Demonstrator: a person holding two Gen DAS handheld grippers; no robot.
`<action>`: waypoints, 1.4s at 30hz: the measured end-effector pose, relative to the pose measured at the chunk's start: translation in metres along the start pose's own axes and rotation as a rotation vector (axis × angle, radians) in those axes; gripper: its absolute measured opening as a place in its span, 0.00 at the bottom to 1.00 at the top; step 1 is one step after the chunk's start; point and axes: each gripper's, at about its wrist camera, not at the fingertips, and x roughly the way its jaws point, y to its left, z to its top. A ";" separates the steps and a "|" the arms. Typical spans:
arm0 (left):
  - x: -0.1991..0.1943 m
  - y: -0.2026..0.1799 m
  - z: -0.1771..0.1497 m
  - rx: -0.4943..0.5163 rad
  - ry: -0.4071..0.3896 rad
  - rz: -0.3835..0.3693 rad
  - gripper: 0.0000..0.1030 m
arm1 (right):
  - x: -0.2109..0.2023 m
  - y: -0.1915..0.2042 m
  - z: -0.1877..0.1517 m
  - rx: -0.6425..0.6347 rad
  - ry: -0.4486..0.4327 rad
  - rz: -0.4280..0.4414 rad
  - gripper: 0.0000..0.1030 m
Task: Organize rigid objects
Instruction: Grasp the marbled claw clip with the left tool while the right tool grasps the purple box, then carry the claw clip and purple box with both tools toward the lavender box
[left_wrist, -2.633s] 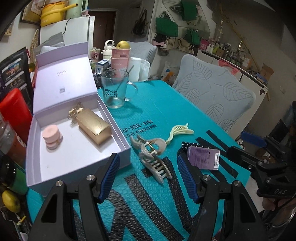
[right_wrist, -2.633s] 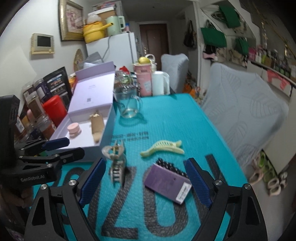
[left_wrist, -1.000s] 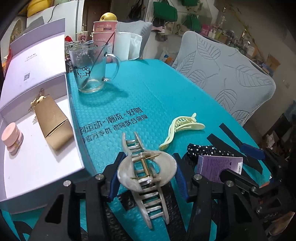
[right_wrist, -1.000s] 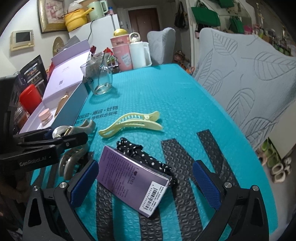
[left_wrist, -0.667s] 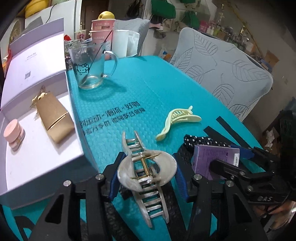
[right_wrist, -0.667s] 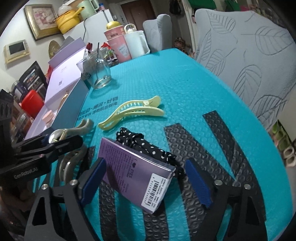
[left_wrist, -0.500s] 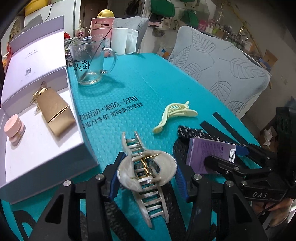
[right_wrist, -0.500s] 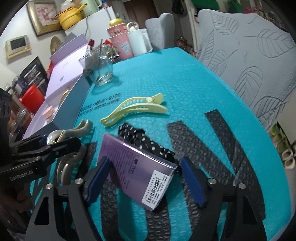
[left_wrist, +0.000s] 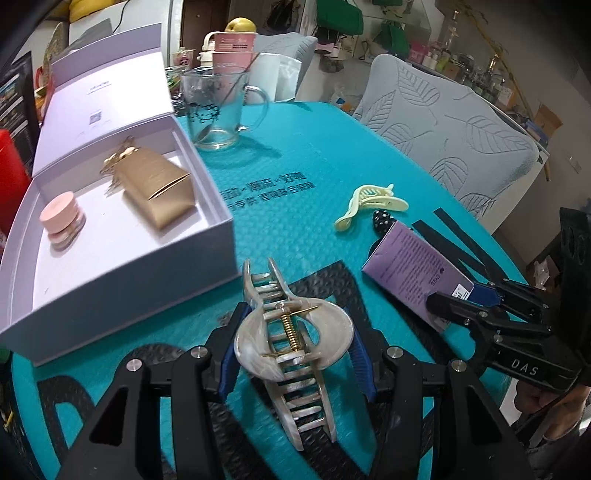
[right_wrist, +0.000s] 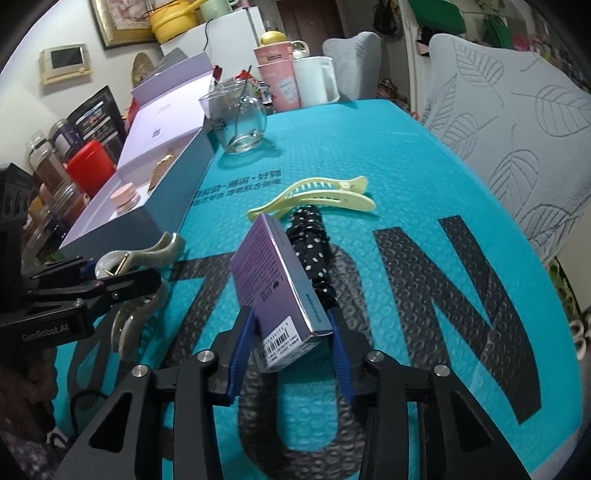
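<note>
Pearly marbled plastic, the claw hair clip sits clenched between the blue pads of the left hand-held gripper, teeth pointing away, just beside the open lilac gift box. The right hand-held gripper is closing on the near end of a flat purple carton, tilted up over the dotted black scrunchie on the bubbled teal worktop, its long axis pointing toward the yellow clip.
</note>
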 end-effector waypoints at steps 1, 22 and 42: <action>-0.002 0.003 -0.001 -0.005 -0.001 0.004 0.49 | 0.000 0.001 -0.001 -0.002 -0.002 0.000 0.36; -0.029 0.028 -0.032 -0.058 -0.004 0.063 0.49 | -0.011 0.039 -0.029 -0.038 0.010 0.021 0.17; -0.007 0.040 -0.033 -0.084 0.026 0.085 0.49 | 0.002 0.047 -0.009 -0.141 -0.060 -0.145 0.71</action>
